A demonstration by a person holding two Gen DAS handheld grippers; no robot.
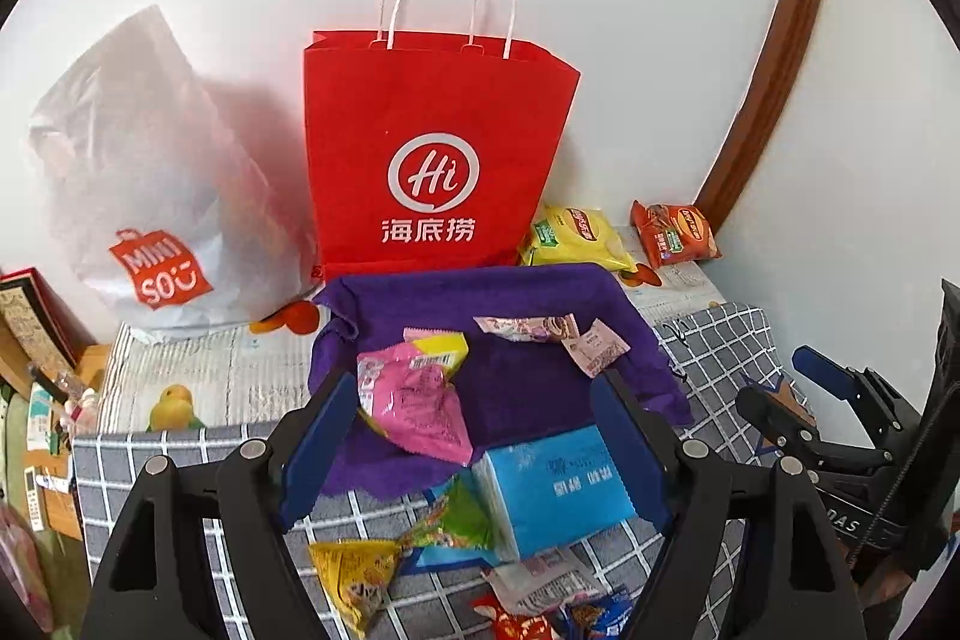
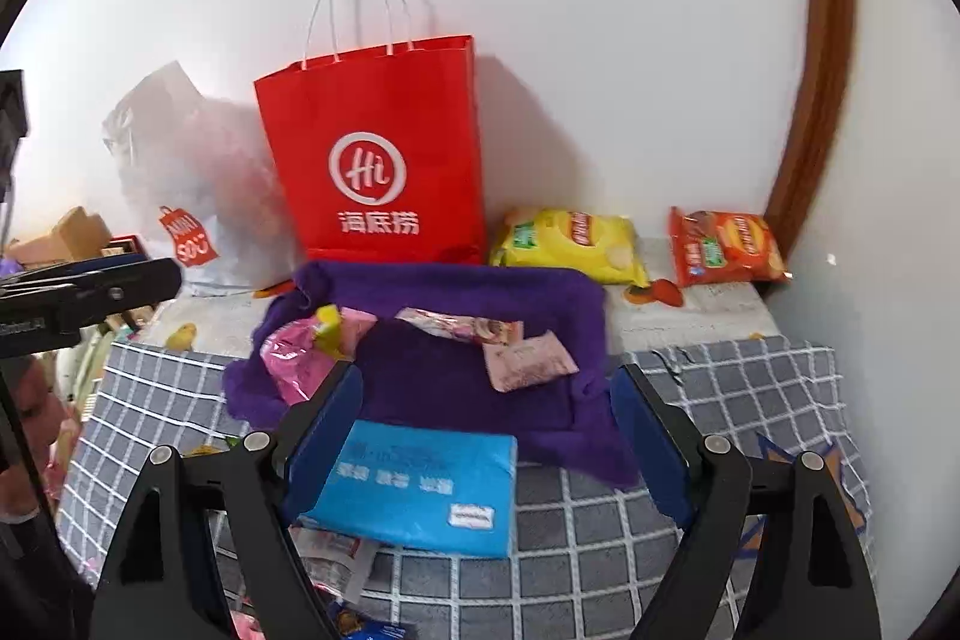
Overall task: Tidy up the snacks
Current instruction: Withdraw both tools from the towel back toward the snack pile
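Purple cloth (image 1: 528, 388) lies spread at the middle of the table, its far edge turned up like a low wall, and four small snack packets rest on it: a pink packet (image 1: 414, 400) and a yellow one (image 1: 444, 347) at nine o'clock, a long pale wrapper (image 1: 528, 327) at twelve, a pink-white sachet (image 1: 597, 349) at two. Just beside the cloth's near edge, at six o'clock, lies one blue tissue pack (image 2: 420, 484) on the grey checked tablecloth (image 2: 600, 550); loose sweets crowd the cloth's near left, among them a yellow triangular packet (image 1: 354, 574) and a green one (image 1: 462, 514).

Behind the purple cloth, at twelve o'clock against the white wall, stands one red paper bag (image 1: 432, 160), upright, with one white plastic bag (image 1: 138, 196) at ten. Two crisp bags lie at two o'clock by the wall: a yellow crisp bag (image 2: 570, 244) and an orange crisp bag (image 2: 726, 247). Open checked cloth stretches at four o'clock, bare to the table's right edge.

Left gripper (image 1: 474, 451) hangs over the pink packet and tissue pack, jaws spread, pressing nothing. Right gripper (image 2: 489, 442) hangs over the tissue pack, jaws wide, empty.
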